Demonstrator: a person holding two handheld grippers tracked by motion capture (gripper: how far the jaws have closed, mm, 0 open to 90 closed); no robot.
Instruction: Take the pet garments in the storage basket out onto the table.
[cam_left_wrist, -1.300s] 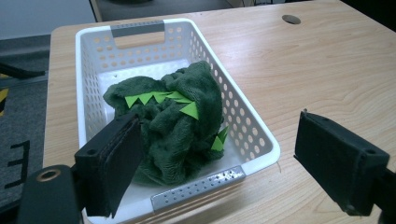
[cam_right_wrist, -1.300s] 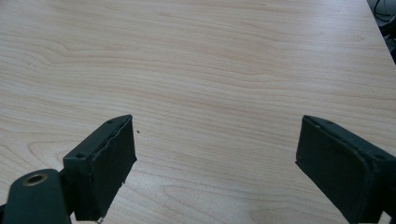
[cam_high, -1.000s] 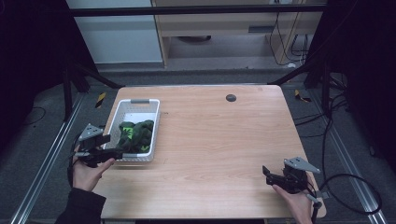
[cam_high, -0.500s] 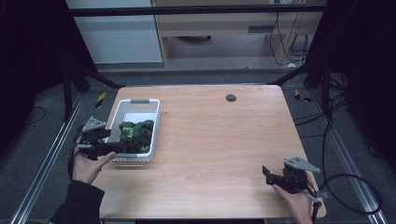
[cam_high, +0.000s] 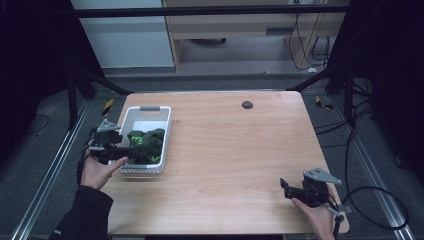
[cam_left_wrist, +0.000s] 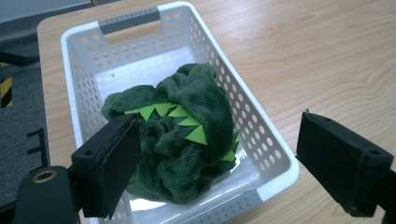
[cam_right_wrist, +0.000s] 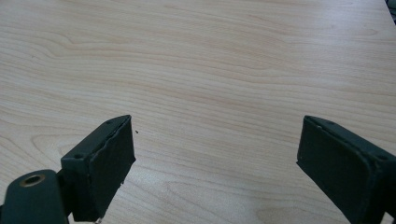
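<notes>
While our right gripper (cam_high: 286, 189) is idling wide apart at five o'clock, we are spreading the left gripper (cam_left_wrist: 215, 158) over the green plush toy (cam_left_wrist: 182, 140) in the white basket (cam_left_wrist: 84, 60).

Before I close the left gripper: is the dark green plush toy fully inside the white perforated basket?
Inside. The dark green plush toy sits bunched within the white perforated basket walls, with the open left gripper hovering over it.
</notes>
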